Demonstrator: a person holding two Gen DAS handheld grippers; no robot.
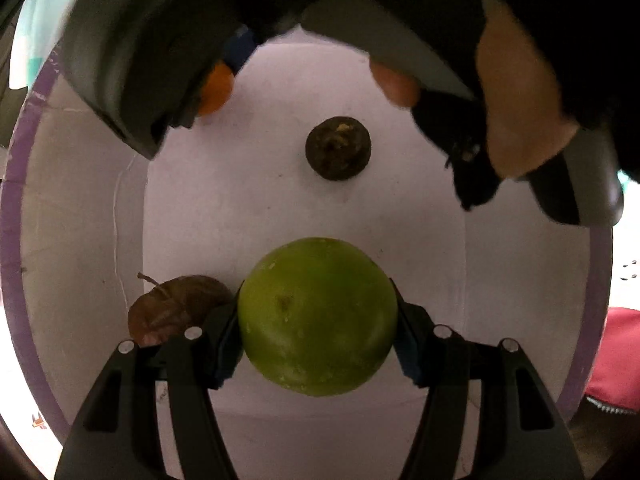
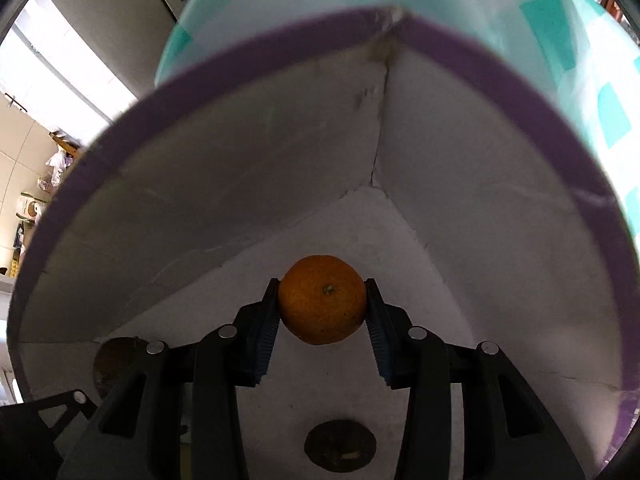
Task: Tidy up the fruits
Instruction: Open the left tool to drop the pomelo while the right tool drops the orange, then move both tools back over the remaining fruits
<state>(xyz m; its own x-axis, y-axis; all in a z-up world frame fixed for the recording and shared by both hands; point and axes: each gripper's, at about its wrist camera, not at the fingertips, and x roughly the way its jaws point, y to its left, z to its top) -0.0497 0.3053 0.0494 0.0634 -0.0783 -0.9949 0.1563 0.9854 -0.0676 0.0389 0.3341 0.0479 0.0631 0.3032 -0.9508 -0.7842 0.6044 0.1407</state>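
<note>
Both grippers point down into a white box with a purple rim point(image 1: 12, 216) point(image 2: 280, 32). My left gripper point(image 1: 318, 332) is shut on a large green round fruit point(image 1: 318, 316), its pads pressing both sides. The right gripper point(image 2: 322, 312) is shut on a small orange point(image 2: 322, 300) near a corner of the box. In the left wrist view that orange point(image 1: 218, 88) shows at the top left under the right gripper's body. A dark round fruit point(image 1: 338, 148) point(image 2: 340, 444) lies on the box floor. A brown fruit with a stem point(image 1: 168, 308) point(image 2: 110, 364) lies beside the left fingers.
A person's hand point(image 1: 516, 112) holds the right gripper at the top right of the left wrist view. A teal and white cloth point(image 2: 580, 80) lies beyond the box. A red fabric point(image 1: 620, 360) shows outside the box at the right edge.
</note>
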